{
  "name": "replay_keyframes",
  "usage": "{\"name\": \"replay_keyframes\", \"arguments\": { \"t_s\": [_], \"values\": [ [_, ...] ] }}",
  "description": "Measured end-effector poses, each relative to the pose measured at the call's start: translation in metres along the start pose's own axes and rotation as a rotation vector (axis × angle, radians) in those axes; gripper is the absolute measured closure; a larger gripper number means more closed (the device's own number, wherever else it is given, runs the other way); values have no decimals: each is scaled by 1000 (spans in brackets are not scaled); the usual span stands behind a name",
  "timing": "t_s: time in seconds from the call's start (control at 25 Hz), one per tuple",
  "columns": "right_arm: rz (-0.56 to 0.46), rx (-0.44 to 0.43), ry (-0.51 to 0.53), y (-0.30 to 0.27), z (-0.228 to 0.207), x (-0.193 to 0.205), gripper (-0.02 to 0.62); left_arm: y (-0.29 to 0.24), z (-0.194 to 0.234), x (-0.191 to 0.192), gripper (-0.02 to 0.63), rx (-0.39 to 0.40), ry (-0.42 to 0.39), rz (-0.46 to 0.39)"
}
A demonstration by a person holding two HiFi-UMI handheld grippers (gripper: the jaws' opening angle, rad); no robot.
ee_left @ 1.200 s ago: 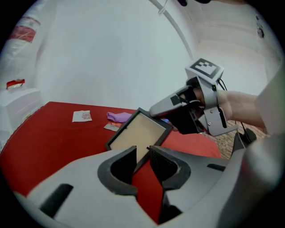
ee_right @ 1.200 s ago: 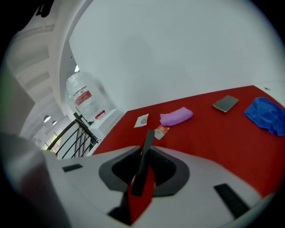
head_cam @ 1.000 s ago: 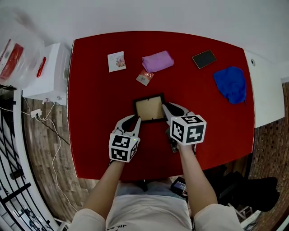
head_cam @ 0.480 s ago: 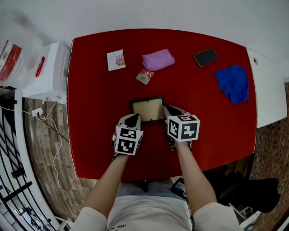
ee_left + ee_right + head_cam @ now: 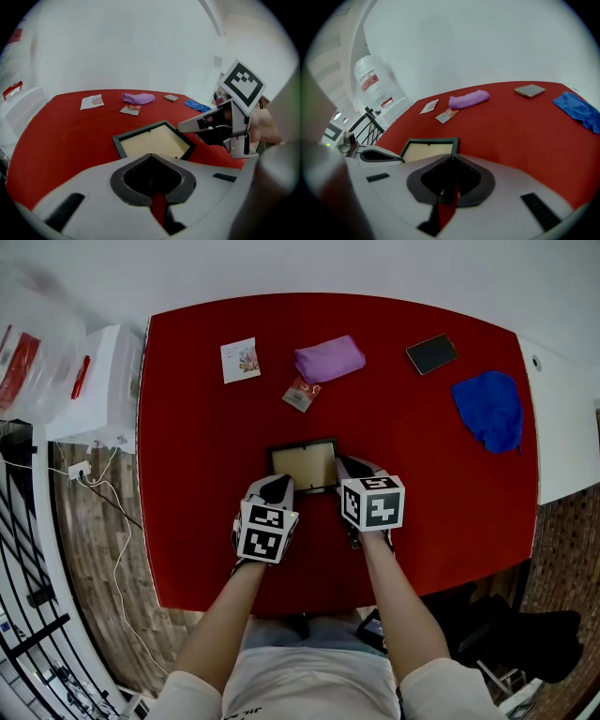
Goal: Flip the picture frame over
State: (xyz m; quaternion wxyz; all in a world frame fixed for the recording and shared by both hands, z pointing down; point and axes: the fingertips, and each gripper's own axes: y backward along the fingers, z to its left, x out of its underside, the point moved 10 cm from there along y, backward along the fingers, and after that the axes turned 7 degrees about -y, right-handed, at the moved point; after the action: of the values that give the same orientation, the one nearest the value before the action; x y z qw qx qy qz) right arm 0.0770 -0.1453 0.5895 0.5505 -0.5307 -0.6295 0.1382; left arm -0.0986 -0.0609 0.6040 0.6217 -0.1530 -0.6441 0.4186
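The picture frame lies flat near the middle of the red table, pale panel up, black rim all round. The left gripper sits at its near left corner and the right gripper at its near right corner, both with jaws pressed together on nothing. The frame looks light, stiff and thin, possibly glazed, so fragile. The black rim is probably the place to pinch, never the panel.

Red table; black-rimmed tan picture frame; purple cloth; blue cloth; dark phone.
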Motion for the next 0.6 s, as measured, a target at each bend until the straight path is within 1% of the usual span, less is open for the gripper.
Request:
{"name": "replay_keyframes", "arguments": {
  "t_s": [0.2, 0.28, 0.4, 0.48, 0.6],
  "values": [
    [-9, 25, 30, -1, 3, -1, 577, 4, 2, -1, 600, -22, 7, -2],
    [-28, 37, 40, 1, 4, -3, 575, 8, 3, -4, 600, -27, 6, -13],
    [-70, 33, 38, 13, 6, -6, 572, 18, 3, -7, 600, -23, 10, -30],
    [-102, 32, 58, 30, 10, -6, 573, 32, 1, -10, 600, -15, 39, -68],
    [-143, 35, 146, 69, 26, -1, 574, 69, -8, -15, 600, -14, 78, -149]
  ]
}}
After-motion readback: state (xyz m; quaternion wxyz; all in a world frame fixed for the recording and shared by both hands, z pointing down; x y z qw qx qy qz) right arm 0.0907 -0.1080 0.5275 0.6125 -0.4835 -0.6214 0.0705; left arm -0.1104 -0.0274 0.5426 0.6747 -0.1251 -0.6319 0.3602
